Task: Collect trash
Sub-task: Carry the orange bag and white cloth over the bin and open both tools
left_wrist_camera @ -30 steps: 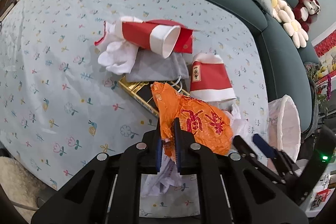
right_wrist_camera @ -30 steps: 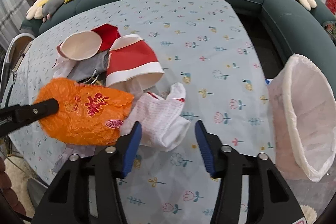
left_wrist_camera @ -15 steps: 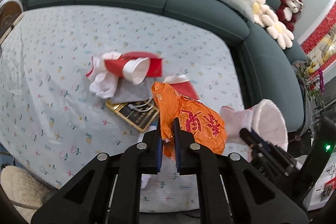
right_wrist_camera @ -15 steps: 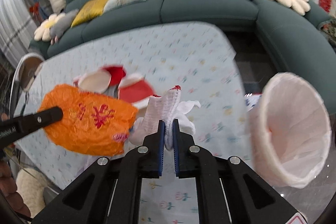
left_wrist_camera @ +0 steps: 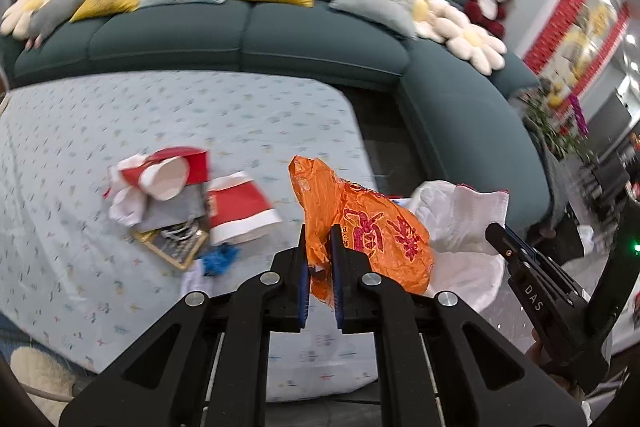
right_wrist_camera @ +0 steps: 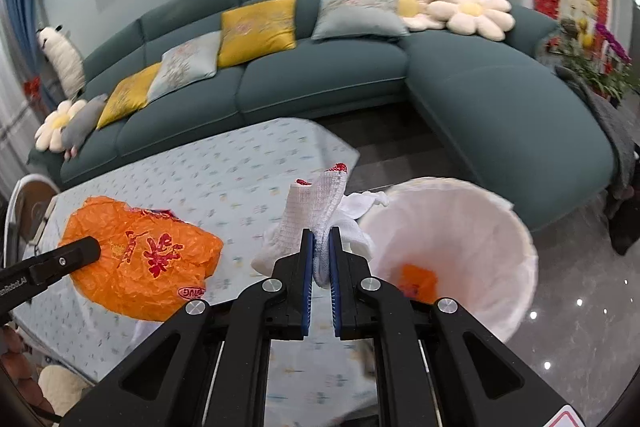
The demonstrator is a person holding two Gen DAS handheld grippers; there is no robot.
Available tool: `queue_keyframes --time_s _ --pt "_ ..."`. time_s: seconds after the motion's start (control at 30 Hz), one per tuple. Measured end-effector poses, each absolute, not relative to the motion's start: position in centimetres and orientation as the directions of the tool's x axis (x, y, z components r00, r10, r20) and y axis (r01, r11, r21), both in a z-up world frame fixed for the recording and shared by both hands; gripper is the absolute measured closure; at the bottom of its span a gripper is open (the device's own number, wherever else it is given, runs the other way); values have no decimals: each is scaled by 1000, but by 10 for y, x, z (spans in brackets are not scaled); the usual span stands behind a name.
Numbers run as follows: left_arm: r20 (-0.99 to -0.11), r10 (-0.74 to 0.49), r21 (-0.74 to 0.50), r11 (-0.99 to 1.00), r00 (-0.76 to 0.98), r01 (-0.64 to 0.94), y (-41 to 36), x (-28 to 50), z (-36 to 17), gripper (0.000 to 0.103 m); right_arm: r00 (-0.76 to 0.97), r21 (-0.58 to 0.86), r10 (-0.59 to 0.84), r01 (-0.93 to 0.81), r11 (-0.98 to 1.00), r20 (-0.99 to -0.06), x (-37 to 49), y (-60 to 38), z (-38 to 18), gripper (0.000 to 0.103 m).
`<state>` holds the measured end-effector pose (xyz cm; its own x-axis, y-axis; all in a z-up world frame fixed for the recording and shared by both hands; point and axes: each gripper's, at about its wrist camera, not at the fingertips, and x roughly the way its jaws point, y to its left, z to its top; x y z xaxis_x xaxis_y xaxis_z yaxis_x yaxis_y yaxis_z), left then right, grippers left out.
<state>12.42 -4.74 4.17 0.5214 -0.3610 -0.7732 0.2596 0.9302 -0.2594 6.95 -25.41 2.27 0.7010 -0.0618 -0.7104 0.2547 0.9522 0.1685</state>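
L gripper has its jaws clenched on a crumpled orange plastic bag w/ red print, held in the air off the surface; R gripper has just been closing its jaws, now clamped on a white knitted glove w/ red-tipped fingers, which hangs up between them, also clear of the surface; both loads sit near the round bin lined w/ a white bag, the glove just beside its rim, the orange bag a bit further off to the side.

Progress, as a judgement: partway; one orange scrap already lies in the bin; two more items are in hand but not yet dropped.

Left on the pale floral-cloth surface: two red-and-white paper cups, some white and grey cloth under them, a gold-edged dark flat box, a small blue scrap; so several more trips seem needed after these two go in.
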Motion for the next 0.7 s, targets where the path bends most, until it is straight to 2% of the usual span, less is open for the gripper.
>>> queue_keyframes --time_s 0.33,0.7 --pt "-755 -422 -232 888 502 398 -124 109 56 94 707 161 -144 346 924 -693 39 -315 28 96" --pt "-759 -468 -223 840 452 495 -180 106 46 94 689 150 -205 418 896 -695 25 -358 21 96"
